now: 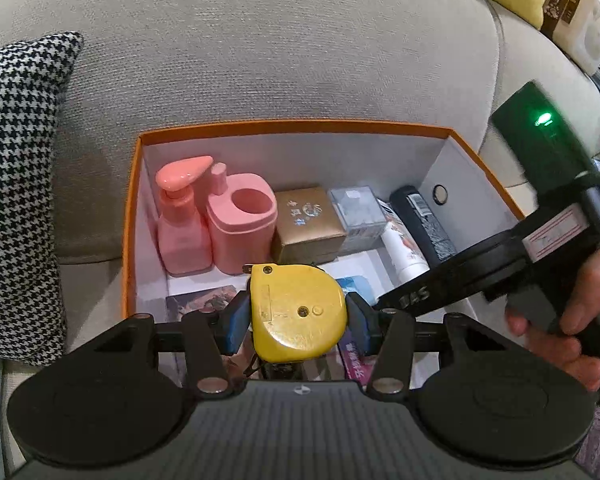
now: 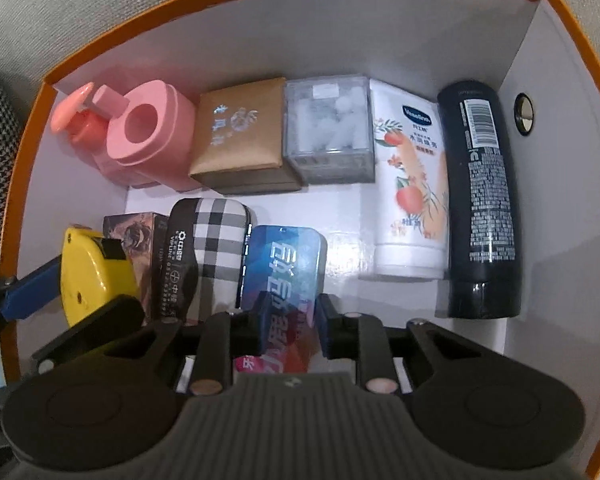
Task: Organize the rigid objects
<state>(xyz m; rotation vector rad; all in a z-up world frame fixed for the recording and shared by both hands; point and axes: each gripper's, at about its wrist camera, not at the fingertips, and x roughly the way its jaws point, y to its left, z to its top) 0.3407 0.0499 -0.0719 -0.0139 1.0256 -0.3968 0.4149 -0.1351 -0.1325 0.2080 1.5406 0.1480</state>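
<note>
left tool (image 1: 296, 314) clamped on yellow tape measure (image 1: 298, 312), right tool (image 2: 290, 320) loosely astride blue card box (image 2: 282, 272)

We count one orange box (image 2: 572, 32), two pink containers (image 2: 140, 136), one brown carton (image 2: 240, 128), one clear case (image 2: 328, 128), one white lotion tube (image 2: 412, 184), one black tube (image 2: 484, 200), one yellow tape measure (image 1: 296, 312), three upright packs (image 2: 216, 248).
</note>
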